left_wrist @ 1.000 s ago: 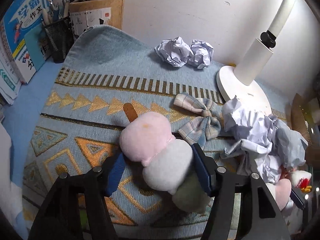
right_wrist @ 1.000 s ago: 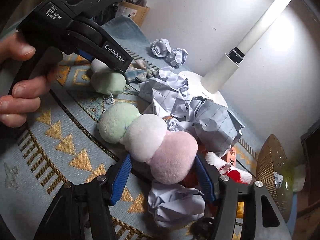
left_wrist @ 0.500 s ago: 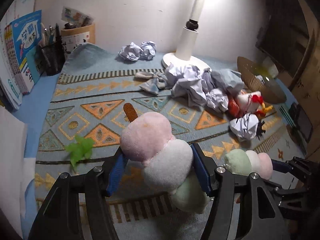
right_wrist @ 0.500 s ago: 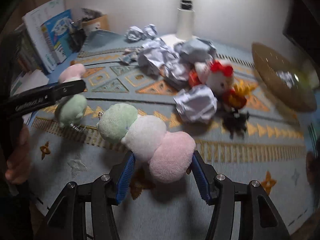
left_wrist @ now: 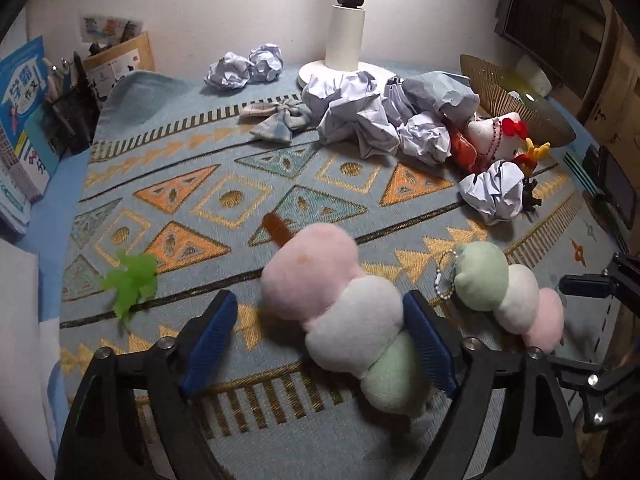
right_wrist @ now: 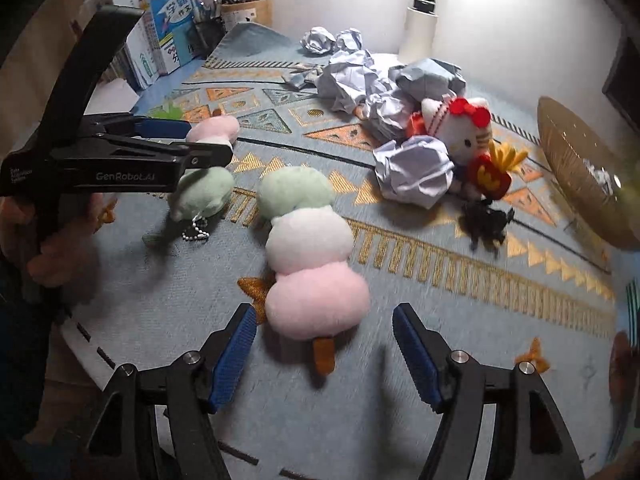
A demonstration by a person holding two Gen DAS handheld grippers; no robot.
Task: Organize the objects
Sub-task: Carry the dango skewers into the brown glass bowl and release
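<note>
The right tool (right_wrist: 322, 346) stands released, jaws wide, and the dango plush (right_wrist: 310, 254) lies on the patterned cloth (right_wrist: 460, 312) just ahead between its fingers, long axis pointing away, stick end nearest. The left tool (left_wrist: 320, 338) looks slack around a second dango plush (left_wrist: 344, 312), parallel just to the left.

Bare rug (right_wrist: 460, 320) near the claws; crumpled paper (right_wrist: 414, 168) and cat plush (right_wrist: 460, 132) beyond.

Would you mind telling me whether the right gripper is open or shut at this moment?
Open. The right gripper has its blue pads spread wide, and the dango plush lies on the rug untouched between them.
</note>
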